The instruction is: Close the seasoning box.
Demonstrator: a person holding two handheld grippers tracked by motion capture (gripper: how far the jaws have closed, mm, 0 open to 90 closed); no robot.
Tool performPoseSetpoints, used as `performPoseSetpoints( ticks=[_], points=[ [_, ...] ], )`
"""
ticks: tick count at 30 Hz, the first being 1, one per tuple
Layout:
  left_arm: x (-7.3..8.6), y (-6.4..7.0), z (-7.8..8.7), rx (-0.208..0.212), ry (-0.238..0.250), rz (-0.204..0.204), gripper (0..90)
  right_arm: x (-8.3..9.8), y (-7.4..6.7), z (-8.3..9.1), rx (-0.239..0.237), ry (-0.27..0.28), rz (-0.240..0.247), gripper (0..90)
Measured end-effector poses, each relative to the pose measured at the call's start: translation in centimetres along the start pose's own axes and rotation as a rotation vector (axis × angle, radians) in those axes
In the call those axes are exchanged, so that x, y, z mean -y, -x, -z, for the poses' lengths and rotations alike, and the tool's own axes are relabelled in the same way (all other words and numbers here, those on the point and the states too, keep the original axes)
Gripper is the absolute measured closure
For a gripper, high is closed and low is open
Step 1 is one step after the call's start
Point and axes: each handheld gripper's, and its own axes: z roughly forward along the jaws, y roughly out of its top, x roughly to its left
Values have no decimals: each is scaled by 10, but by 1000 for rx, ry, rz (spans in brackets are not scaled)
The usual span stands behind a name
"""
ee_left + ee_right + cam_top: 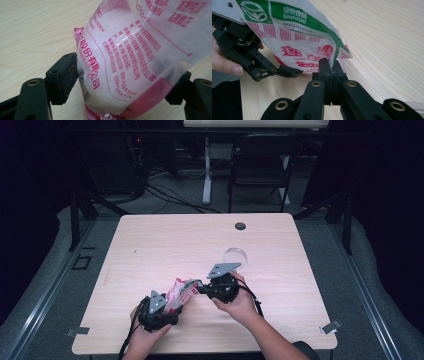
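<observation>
Plastic bag between spread left tongs, corner in right tongs.

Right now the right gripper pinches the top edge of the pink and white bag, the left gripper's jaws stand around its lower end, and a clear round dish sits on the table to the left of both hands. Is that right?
Not quite: the clear round dish sits right of and beyond the hands, as the high view shows. The right gripper does pinch the bag by its edge, and the left gripper stands around its lower end.

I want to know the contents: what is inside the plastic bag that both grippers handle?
Through the clear part of the plastic bag a white, grainy filling shows. The printed red and green side covers the rest, so how full it is cannot be seen.
</observation>
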Motion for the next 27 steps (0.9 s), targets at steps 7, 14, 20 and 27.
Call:
performPoseSetpoints(
  ticks=[7,14,20,27],
  points=[
    [1,-4,-13,26,-63,22,228,2,1,0,0,1,-4,900],
    [-1,-8,-22,53,-108,55,229,2,2,0,-4,3,-4,900],
    [-4,-8,-27,46,-122,52,228,3,2,0,-6,5,-5,900],
    [-5,-8,-29,39,-130,53,217,2,1,0,-5,4,-2,900]
  ],
)
